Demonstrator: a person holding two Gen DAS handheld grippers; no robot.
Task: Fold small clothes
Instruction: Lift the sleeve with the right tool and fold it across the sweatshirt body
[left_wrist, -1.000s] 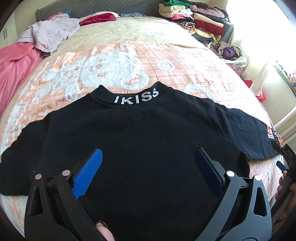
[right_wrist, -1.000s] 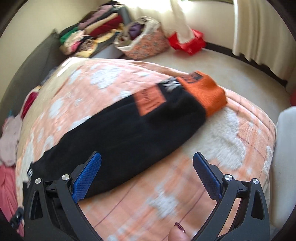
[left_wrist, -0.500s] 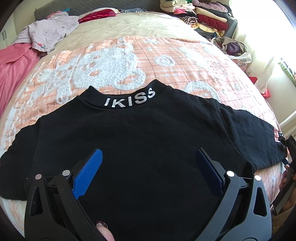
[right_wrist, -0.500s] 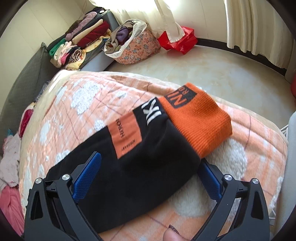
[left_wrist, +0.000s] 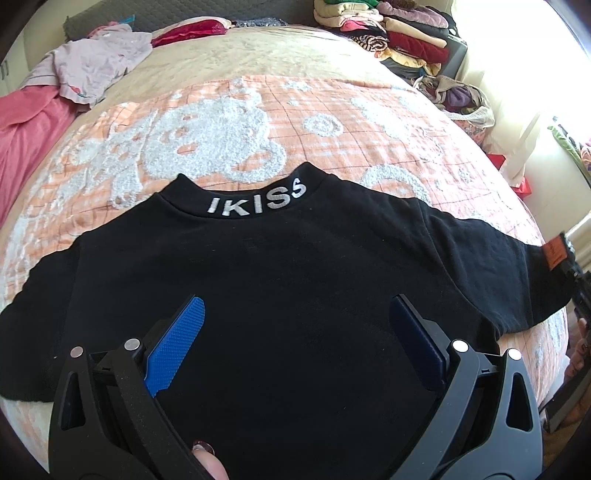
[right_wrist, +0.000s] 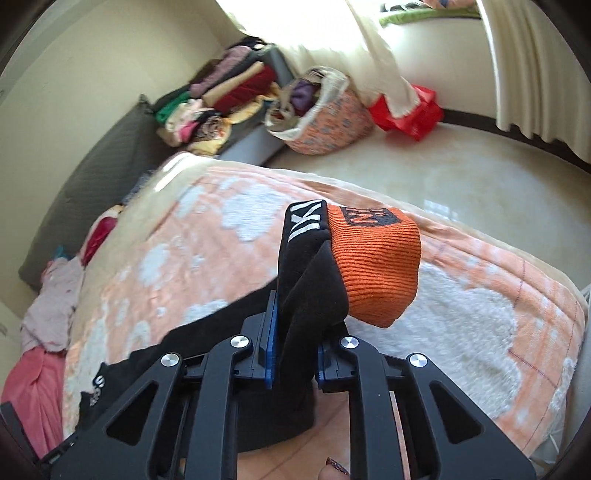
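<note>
black sweater (left_wrist: 295, 295) spread flat, back up, on orange-and-white blanket (left_wrist: 229, 122) over bed, white "ikiss" lettering on collar. left gripper (left_wrist: 295, 343) above lower body of sweater, jaws wide apart, nothing between. right gripper (right_wrist: 293, 347) just closed, clamped on sleeve (right_wrist: 310, 288) near orange cuff (right_wrist: 376, 266), fabric bunched and lifted off blanket. stacked clothes (right_wrist: 218, 103) beyond bed.

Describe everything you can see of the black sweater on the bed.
The black sweater lies flat and spread out on the peach and white blanket, collar away from the left gripper, which hovers open over its body. It looks like soft knit; white letters read IKISS on the collar. One sleeve ends in a ribbed orange cuff; the right gripper, just closed, pinches it behind the cuff.
</note>
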